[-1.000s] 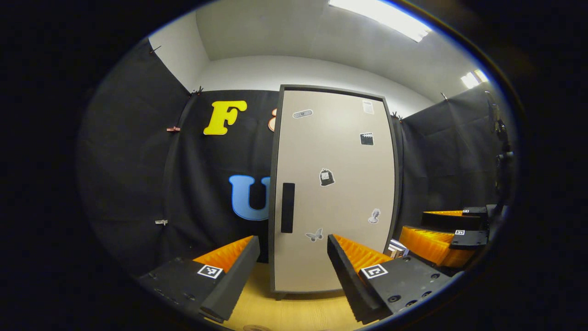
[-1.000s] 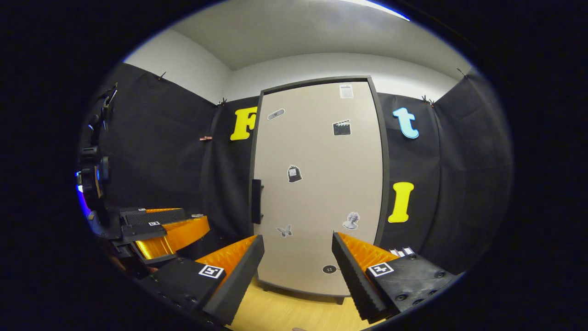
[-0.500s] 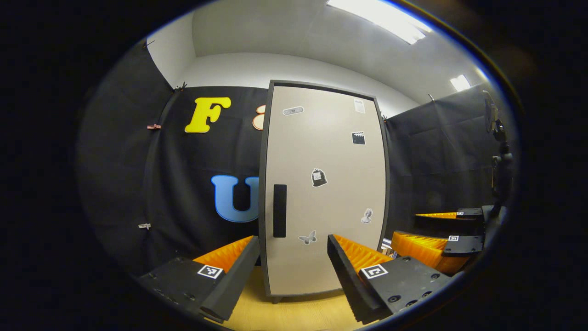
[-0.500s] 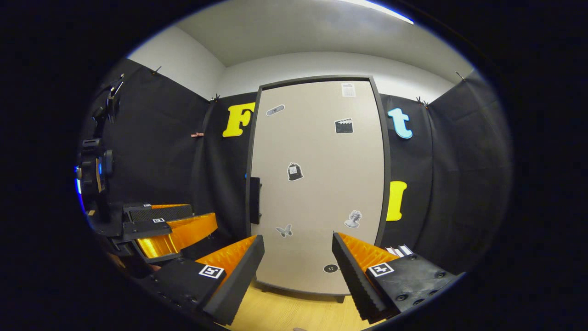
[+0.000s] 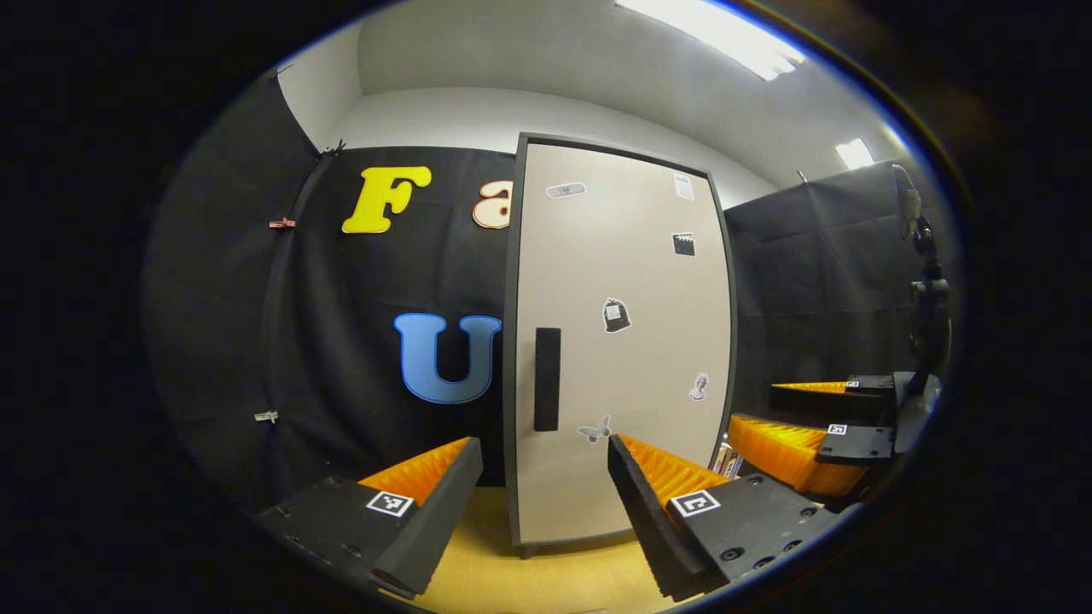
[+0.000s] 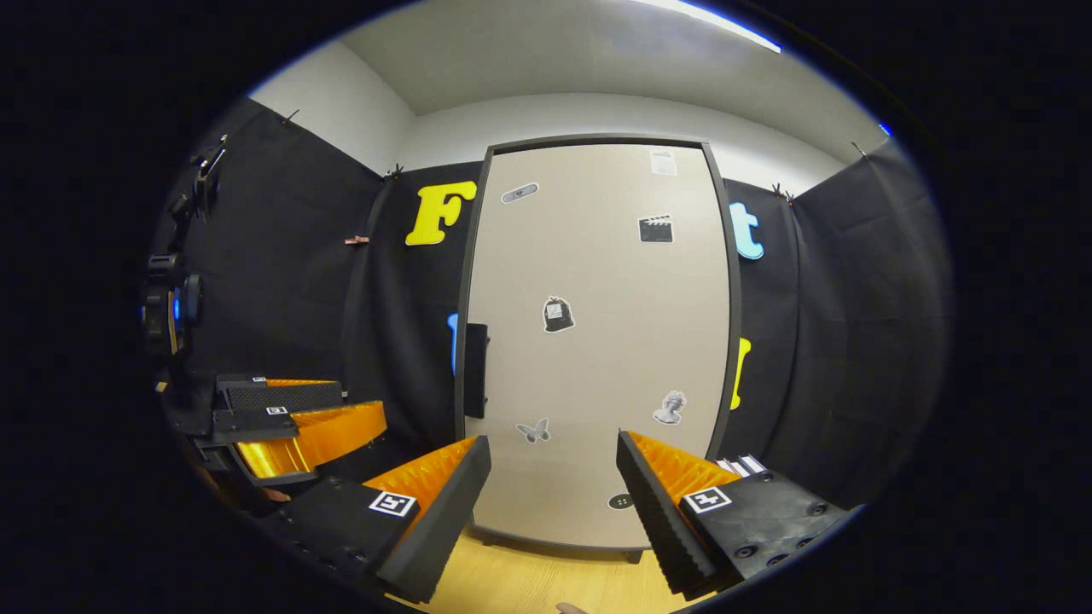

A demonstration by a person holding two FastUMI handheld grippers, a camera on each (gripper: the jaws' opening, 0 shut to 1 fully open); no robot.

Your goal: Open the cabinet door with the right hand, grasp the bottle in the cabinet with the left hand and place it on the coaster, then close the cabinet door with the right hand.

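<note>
A tall beige cabinet (image 5: 623, 341) (image 6: 597, 341) with a dark frame and small stickers stands on the wooden table, its door closed. A black handle (image 5: 547, 379) (image 6: 476, 370) sits at the door's left edge. My left gripper (image 5: 544, 495) is open, a short way in front of the door's lower part. My right gripper (image 6: 553, 495) is open too, facing the door's lower middle; it appears as well in the left gripper view at the right (image 5: 810, 426). The left gripper also appears at the left of the right gripper view (image 6: 290, 418). The closed door hides the cabinet's inside.
The wooden tabletop (image 5: 546, 580) (image 6: 546, 584) runs under the cabinet. Small white-and-dark items (image 6: 740, 466) lie by the cabinet's right foot. A camera stand (image 5: 926, 298) rises at the right, another stand (image 6: 171, 298) at the left.
Both grippers have shifted slightly: the cabinet has slid right in the left gripper view and looms a little larger in the right gripper view. Both stay open.
</note>
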